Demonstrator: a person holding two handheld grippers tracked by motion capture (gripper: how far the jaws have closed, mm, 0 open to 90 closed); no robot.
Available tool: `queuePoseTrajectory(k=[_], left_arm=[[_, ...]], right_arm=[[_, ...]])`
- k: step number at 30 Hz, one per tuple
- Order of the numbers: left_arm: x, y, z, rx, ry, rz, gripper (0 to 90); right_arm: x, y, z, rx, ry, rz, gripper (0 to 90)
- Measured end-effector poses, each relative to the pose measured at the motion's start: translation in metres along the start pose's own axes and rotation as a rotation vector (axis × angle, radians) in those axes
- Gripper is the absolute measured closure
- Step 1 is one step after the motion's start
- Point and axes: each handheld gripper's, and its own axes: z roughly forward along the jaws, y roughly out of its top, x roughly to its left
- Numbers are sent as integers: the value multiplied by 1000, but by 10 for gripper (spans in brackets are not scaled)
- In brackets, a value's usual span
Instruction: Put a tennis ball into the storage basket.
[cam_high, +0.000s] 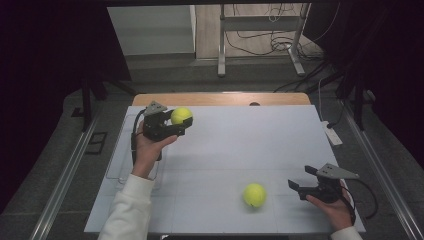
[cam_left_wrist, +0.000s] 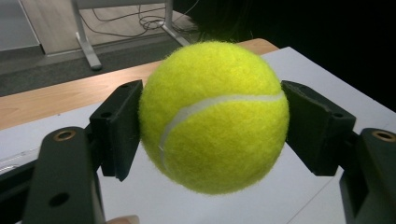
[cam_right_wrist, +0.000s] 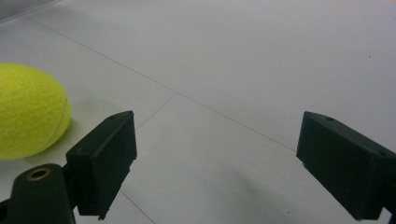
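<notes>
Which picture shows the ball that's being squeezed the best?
The left gripper view: the held tennis ball looms close, white seam clear, pinched between both jaws. The high view shows it small in the left gripper.

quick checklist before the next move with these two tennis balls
1. Left gripper shut on the held ball: ok.
2. Held ball clear of the table: ok.
3. Right gripper open, nothing between its jaws: ok.
4. Second ball resting on the table, untouched: ok.
5. Right gripper lined up on the second ball: not ok, ball sits off to its side.
6. Where the held ball should go: cannot tell.
</notes>
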Motion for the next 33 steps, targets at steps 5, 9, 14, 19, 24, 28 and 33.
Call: queuePoseTrajectory(k=[5, 9, 14, 19, 24, 28, 33], left_arm=[[4, -1, -1, -1, 12, -7, 267], [7, -1, -3, -6, 18, -15, 266], [13, -2, -4, -10, 30, -23, 266], [17, -2, -5, -10, 40, -32, 267], [21, -3, -6, -9, 52, -39, 266], [24, -4, -7, -11, 63, -44, 267], [29, -5, -9, -19, 80, -52, 267]], right_arm=[[0, 0, 0, 0, 1, 1, 123], [0, 0, 0, 0, 0, 1, 123], [0, 0, 0, 0, 0, 2, 123], [-1, 0, 0, -3, 0, 4, 124], [0, 0, -1, -3, 0, 5, 123], [0, 0, -1, -4, 0, 5, 123], [-1, 0, 0, -3, -1, 5, 123]])
